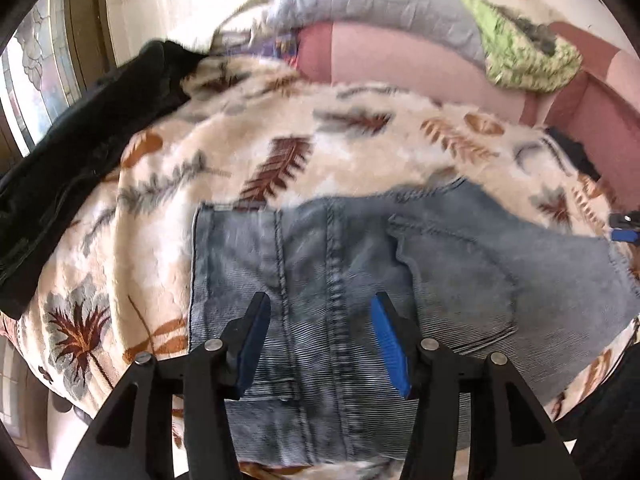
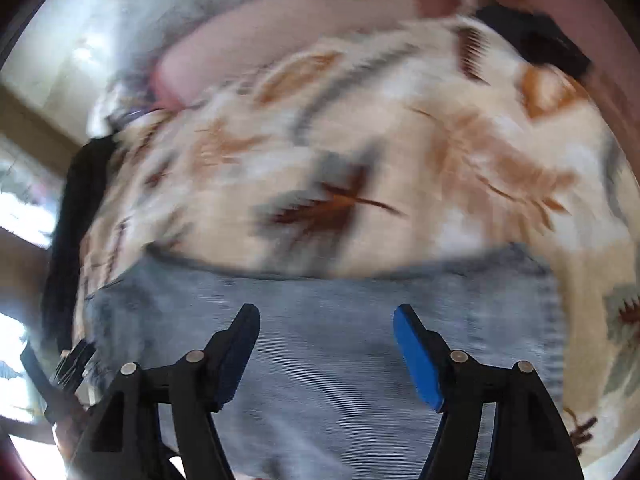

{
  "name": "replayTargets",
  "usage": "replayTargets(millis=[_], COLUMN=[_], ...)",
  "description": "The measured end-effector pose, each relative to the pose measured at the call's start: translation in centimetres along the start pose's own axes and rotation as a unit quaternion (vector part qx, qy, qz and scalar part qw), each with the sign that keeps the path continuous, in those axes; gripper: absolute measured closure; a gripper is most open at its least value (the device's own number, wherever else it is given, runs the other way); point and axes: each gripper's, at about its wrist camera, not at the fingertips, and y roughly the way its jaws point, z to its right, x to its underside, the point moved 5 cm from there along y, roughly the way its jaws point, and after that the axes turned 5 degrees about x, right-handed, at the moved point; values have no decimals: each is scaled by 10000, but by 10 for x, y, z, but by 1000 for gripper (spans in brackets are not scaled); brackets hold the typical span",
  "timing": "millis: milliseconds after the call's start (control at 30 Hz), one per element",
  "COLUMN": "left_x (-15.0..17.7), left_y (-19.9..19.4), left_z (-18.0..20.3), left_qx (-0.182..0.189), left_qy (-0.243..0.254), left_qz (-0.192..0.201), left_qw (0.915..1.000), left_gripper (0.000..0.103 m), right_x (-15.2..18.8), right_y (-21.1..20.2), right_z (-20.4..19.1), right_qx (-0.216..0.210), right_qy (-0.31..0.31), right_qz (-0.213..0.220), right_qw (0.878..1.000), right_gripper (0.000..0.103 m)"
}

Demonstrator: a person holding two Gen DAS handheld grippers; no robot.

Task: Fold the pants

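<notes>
Light blue denim pants [image 1: 360,272] lie folded flat on a cream blanket with a leaf print [image 1: 280,128]. In the left wrist view my left gripper [image 1: 320,304] hovers over the denim near its seams, jaws apart, nothing between the blue pads [image 1: 390,344]. The tip of the other gripper [image 1: 624,228] shows at the right edge beside the pants. In the blurred right wrist view the pants [image 2: 328,320] fill the lower half, and my right gripper [image 2: 326,314] stands above them with jaws wide and nothing gripped.
A black garment [image 1: 80,152] lies along the blanket's left side. Behind the blanket are a pink sofa cushion [image 1: 400,60], a grey pillow [image 1: 380,4] and a green knitted cloth [image 1: 520,56]. Another dark item [image 2: 540,40] sits at the blanket's far right.
</notes>
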Motion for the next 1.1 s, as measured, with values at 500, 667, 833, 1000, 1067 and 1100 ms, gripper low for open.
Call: replayTargets(millis=[500, 667, 833, 1000, 1067, 1100], left_x=[26, 26, 23, 22, 20, 19], left_y=[36, 36, 40, 38, 35, 34], left_z=[-19, -19, -18, -19, -21, -22], left_qx=[-224, -280, -371, -373, -351, -354], left_qy=[-274, -232, -207, -219, -265, -305], left_qz=[-276, -218, -162, -152, -154, -142], left_qw=[9990, 9991, 9990, 9989, 9989, 9988], left_gripper=[42, 40, 39, 38, 38, 38], right_x=[-35, -50, -56, -63, -61, -56], right_y=[158, 153, 170, 139, 109, 92], right_z=[-213, -222, -217, -199, -187, -182], right_qx=[-327, -92, 41, -70, -202, -305], right_qy=[-2281, -2522, -2392, -1695, -1457, -1326], right_qz=[-1164, -753, -811, -349, -147, -54], right_qw=[9661, 9647, 9676, 9849, 9890, 9907], right_gripper=[77, 98, 98, 61, 54, 51])
